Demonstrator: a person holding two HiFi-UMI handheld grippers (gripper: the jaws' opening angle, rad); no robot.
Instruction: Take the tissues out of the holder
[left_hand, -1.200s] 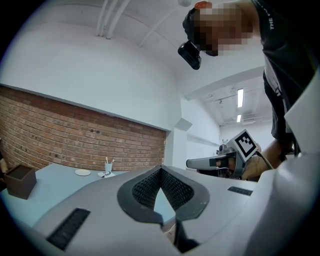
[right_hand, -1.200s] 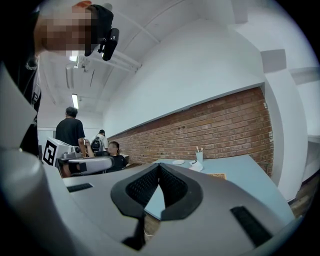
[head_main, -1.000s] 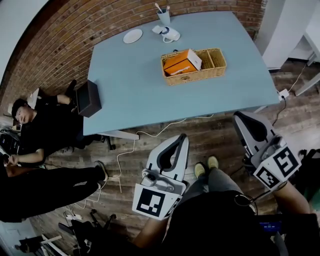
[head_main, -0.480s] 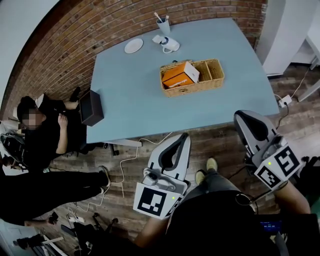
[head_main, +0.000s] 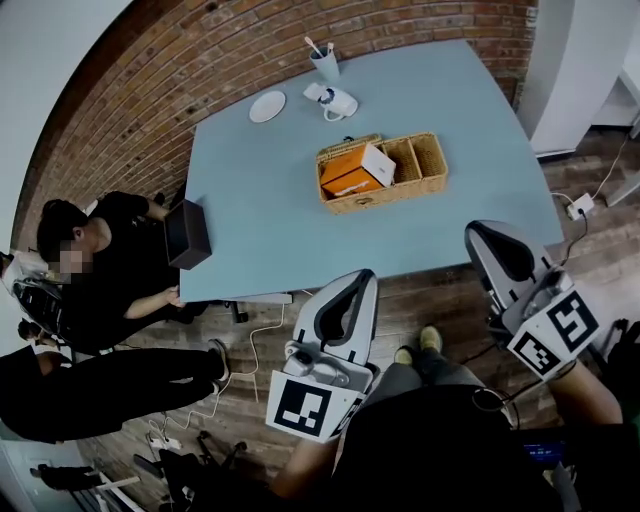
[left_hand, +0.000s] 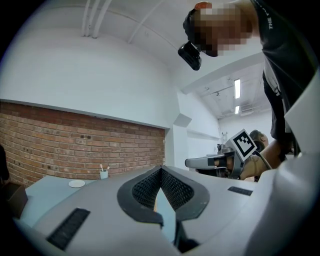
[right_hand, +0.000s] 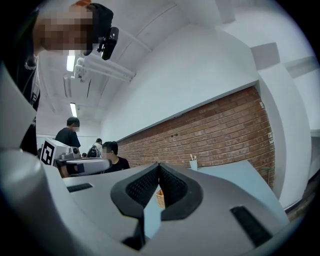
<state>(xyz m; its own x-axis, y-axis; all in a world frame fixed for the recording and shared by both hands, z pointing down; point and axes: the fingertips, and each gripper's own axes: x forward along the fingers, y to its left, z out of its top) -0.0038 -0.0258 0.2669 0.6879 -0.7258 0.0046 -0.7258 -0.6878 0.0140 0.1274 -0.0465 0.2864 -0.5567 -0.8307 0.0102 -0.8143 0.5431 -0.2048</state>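
Note:
An orange tissue box (head_main: 350, 175) lies in the left part of a wicker basket (head_main: 428, 160) on the light blue table (head_main: 270, 190). Both grippers are held level over the wooden floor, short of the table's near edge and well apart from the basket. My left gripper (head_main: 362, 277) is shut and has nothing in it; in the left gripper view its pads meet at the tip (left_hand: 161, 169). My right gripper (head_main: 482, 235) is also shut and empty (right_hand: 159, 165), and a sliver of the basket (right_hand: 160, 199) shows through the gap behind its pads.
A black box (head_main: 187, 233) stands at the table's left edge. A white plate (head_main: 267, 106), a white mug (head_main: 338, 101) and a cup of utensils (head_main: 325, 60) sit at the far side. A seated person (head_main: 100, 270) is left of the table. A cable (head_main: 250, 345) trails across the floor.
The table and basket have come nearer to both grippers as I moved forward. The seated person at the left has shifted toward the black box.

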